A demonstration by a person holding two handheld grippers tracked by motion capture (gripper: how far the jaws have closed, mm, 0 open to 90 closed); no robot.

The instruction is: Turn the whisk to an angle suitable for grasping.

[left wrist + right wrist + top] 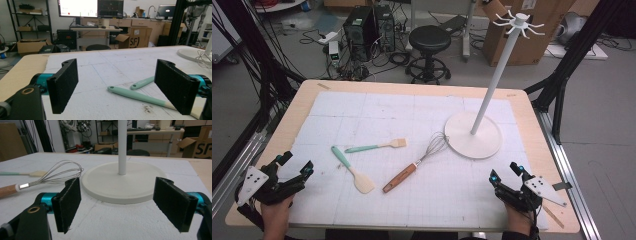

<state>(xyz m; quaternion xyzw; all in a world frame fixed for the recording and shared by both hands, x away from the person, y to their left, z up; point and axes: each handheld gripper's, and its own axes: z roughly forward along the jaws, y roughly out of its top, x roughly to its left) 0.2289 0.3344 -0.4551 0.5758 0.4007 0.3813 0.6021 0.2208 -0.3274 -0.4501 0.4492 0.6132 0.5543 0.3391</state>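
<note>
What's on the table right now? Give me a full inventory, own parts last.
spatula: one, mint handle with pale blade, left of centre on the mat
pastry brush: one, mint handle with tan bristles, just beyond the spatula
whisk: one, wooden handle with steel wires, mid-table, wires next to the stand's base
hanging stand: one, white, round base and tall pole with hooks on top, right of centre
mat: one, white with grid lines, covering the wooden table
stool: one, black, on the floor beyond the table
left tool: one, black with teal, near left corner, open, holding nothing
right tool: one, black with teal, near right corner, open, holding nothing
</note>
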